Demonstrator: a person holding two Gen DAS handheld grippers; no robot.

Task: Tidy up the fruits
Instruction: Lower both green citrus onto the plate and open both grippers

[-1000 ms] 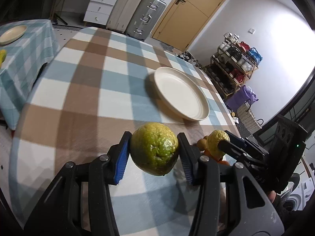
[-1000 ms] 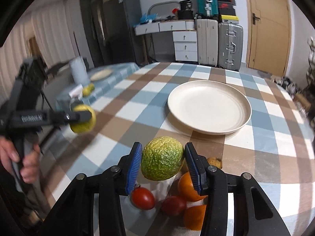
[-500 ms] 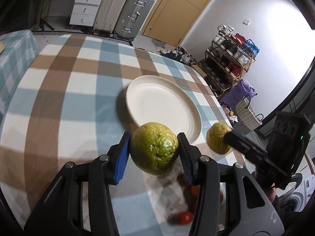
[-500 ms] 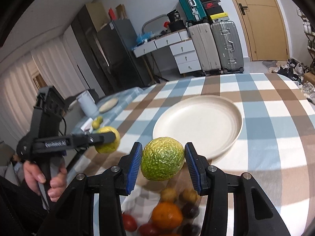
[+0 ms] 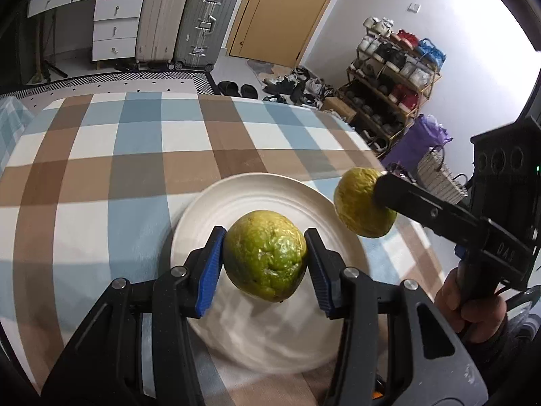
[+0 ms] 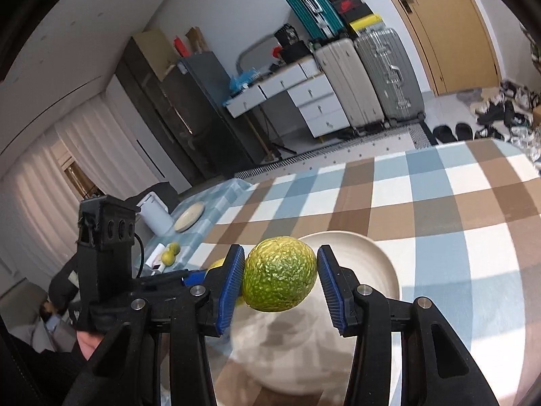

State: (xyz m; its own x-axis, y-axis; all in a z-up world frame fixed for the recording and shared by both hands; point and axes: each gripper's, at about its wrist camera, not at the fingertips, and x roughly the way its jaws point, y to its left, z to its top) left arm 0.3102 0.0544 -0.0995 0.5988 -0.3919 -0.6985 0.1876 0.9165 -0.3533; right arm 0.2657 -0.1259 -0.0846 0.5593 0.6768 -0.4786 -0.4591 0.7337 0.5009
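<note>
Gripping one green fruit (image 5: 265, 255) each, both claws hover above the plate (image 5: 216, 209).

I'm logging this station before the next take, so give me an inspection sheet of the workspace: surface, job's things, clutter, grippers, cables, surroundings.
Surface: table under a blue, brown and white checked cloth.
Job's things: cream plate on the cloth; smooth green fruit and bumpy green fruit, both held in the air over it.
Clutter: nothing seen on this table.
Grippers: left gripper shut on the smooth green fruit; right gripper shut on the bumpy green fruit.
Cables: black lead at the left gripper's body.
Surroundings: suitcases, white drawers, wooden door, shoe rack, side table carrying a plate and small fruits.
</note>
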